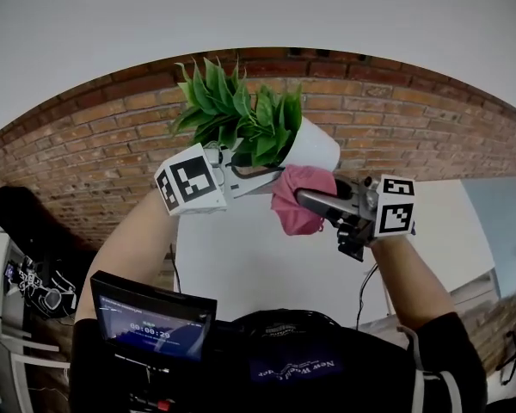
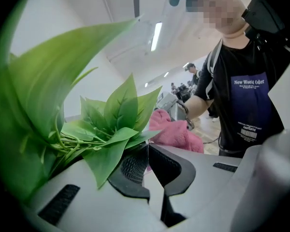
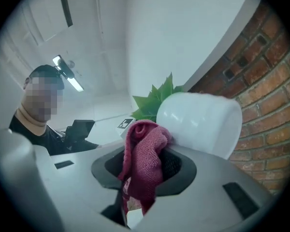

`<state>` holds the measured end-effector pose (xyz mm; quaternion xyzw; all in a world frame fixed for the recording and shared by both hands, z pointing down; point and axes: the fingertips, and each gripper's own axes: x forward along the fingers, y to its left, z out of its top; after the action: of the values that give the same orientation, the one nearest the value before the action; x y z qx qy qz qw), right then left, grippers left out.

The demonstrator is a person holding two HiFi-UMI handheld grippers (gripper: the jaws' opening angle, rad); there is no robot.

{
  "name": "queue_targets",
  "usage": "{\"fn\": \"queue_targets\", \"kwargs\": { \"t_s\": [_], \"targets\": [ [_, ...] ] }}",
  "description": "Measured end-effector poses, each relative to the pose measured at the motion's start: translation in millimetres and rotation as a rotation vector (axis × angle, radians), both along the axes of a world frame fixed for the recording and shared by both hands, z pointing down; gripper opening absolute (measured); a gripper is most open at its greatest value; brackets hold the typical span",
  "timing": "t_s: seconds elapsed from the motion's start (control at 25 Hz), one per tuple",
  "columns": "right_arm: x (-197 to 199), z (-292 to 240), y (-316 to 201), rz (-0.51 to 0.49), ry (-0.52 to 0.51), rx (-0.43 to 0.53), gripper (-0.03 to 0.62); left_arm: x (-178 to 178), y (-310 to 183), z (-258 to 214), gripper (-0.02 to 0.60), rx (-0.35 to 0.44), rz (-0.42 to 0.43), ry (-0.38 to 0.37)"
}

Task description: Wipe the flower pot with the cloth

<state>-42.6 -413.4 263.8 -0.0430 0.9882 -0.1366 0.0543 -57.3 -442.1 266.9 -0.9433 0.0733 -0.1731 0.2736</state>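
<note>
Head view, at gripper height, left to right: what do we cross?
Left gripper's marker cube → pink cloth → right gripper's marker cube. The flower pot sits above the cloth and overlaps it, so it's left out.

There is one flower pot (image 1: 316,144), one green plant (image 1: 236,110), one pink cloth (image 1: 294,203), and two grippers: left gripper (image 2: 146,151), right gripper (image 3: 145,164).
</note>
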Motion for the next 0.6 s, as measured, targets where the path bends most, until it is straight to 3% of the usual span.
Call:
{"fn": "queue_targets", "kwargs": {
  "t_s": [0.2,0.4,0.6],
  "targets": [
    [26.7,-23.7,-12.4,0.091,0.031,0.073,0.109,12.0,5.8,18.3,0.009,0.072,0.022,-0.142],
    [44.9,-40.7,-39.9,0.158,0.094,0.126,0.109,9.5,13.7,22.5,0.009,0.091,0.057,-0.180],
    [47.6,-46.9,-75.9,0.182,0.141,0.099,0.109,3.6,15.7,18.8,0.009,0.101,0.076,-0.213]
  ]
}}
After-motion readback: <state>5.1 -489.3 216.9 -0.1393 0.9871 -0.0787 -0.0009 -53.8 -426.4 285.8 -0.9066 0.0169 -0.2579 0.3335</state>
